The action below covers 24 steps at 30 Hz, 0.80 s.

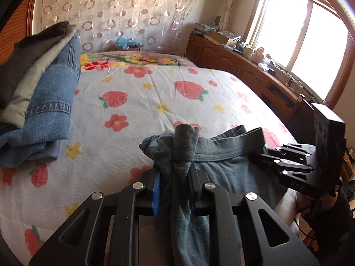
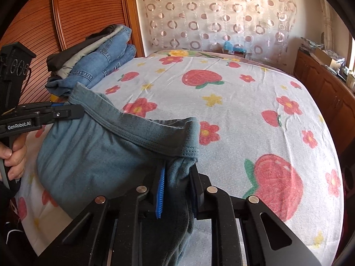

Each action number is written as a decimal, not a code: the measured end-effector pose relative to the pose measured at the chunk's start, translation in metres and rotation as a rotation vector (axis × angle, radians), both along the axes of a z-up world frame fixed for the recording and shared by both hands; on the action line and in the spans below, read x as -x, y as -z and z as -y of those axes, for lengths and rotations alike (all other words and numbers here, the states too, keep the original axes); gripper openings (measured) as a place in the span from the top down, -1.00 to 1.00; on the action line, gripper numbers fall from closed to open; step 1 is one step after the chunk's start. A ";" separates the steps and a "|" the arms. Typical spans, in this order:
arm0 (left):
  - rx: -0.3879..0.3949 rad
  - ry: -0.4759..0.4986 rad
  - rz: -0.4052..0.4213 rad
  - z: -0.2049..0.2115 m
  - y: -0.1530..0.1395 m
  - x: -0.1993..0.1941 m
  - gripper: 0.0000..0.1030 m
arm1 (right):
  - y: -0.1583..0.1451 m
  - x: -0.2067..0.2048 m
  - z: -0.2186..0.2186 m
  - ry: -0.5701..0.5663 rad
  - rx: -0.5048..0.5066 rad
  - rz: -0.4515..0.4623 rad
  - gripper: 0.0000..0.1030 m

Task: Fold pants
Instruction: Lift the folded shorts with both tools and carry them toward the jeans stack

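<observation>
Left gripper (image 1: pixel 173 175) and right gripper (image 2: pixel 177 188) each clamp the pants (image 2: pixel 99 153) waistband, holding it spread for folding above the bed (image 2: pixel 244 102).

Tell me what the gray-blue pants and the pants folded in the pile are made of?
The gray-blue pants look like soft knit cotton: matte, droopy, stitched waistband. The blue pair in the pile looks like denim: faded, thick, with heavy seams. I can't be sure of either.

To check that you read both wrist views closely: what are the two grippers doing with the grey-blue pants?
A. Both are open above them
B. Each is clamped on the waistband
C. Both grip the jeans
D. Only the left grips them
B: the left gripper and the right gripper each pinch bunched waistband cloth of the grey-blue pants.
</observation>
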<state>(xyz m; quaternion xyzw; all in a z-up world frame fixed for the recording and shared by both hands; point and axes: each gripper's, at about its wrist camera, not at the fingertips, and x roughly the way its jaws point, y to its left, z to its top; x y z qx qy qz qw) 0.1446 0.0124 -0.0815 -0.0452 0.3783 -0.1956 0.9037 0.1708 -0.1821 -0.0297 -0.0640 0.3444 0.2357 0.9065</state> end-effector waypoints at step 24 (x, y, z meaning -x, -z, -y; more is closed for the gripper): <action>0.021 -0.009 0.240 -0.012 -0.087 0.034 0.65 | -0.080 0.042 -0.003 -0.052 -0.042 0.204 0.81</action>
